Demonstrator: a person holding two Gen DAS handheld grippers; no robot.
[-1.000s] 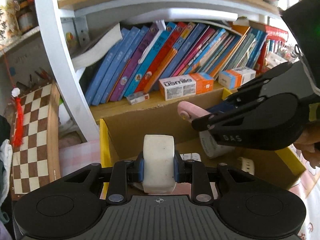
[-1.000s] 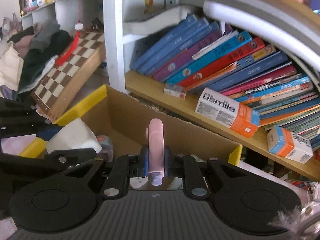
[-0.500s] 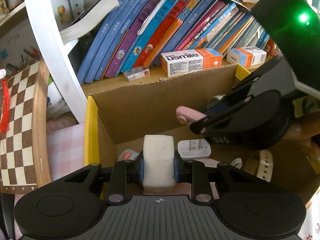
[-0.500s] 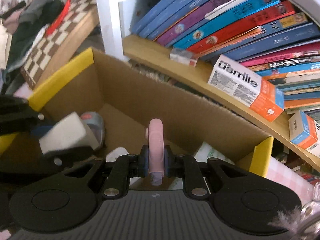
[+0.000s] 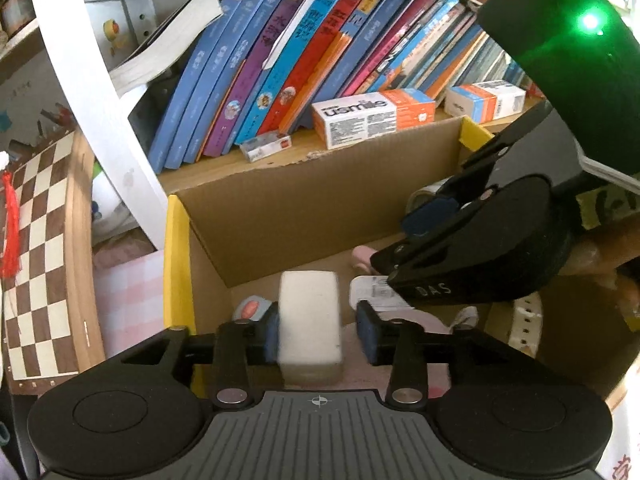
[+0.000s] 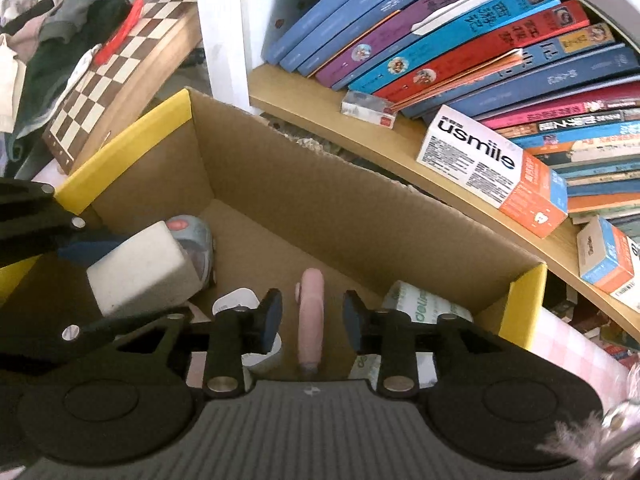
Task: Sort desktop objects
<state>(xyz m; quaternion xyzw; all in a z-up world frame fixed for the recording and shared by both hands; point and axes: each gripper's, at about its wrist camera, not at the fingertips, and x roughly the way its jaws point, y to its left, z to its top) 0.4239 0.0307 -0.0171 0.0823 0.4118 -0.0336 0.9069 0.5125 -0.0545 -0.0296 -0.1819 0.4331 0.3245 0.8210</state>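
**Over the Cardboard Box, Two Things Are Being Let Go**

Between the blue pads of the left gripper [image 5: 318, 332] a white block [image 5: 310, 330] is seen, standing upright over the cardboard box [image 5: 304, 216]. Its jaws are opening: the left pad is touching the block, and a gap is seen at the right pad. No writing can be seen on the block.

Between the pads of the right gripper [image 6: 310, 316] a thin pink thing [image 6: 311, 320] is seen, standing on edge. Those jaws are opening too, and gaps are seen on both sides of the pink thing, so it is not pressed. What it is cannot be told.

"DAS" can be read on the side of the right gripper in the left view. Down in the box a white plug [image 6: 236, 300], a small grey thing with a red spot [image 6: 194, 236] and a white roll with green letters [image 6: 424, 306] are lying. The green letters are too blurred to read.

Behind the box, "usmile" is printed on a white and orange carton [image 6: 492, 168] on the wooden shelf [image 6: 400, 140]. Leaning books [image 6: 460, 40] with small writing are standing behind it. A chessboard [image 6: 116, 76] is leaning at the left.
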